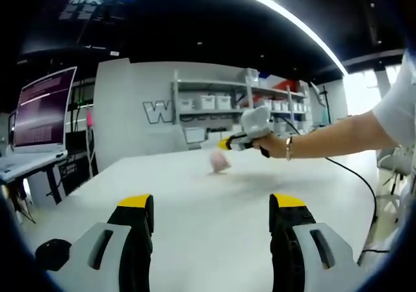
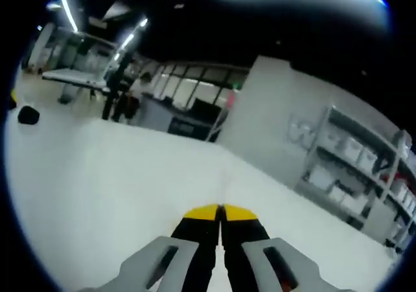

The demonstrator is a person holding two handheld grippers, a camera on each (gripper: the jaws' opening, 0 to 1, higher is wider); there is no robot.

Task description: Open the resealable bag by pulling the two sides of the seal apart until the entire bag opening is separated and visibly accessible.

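A small pinkish bag, blurred, is on or just above the white table towards its far side. My left gripper is open well short of it, its yellow-tipped jaws wide apart with nothing between them. A person's hand holds my right gripper just above the bag; whether they touch I cannot tell. In the right gripper view, the right gripper has its yellow tips pressed together over bare table, with nothing seen between them.
A lit monitor and a desk stand off the table's left side. Shelves with white bins line the back wall. A black cable trails over the table's right part. People stand far off.
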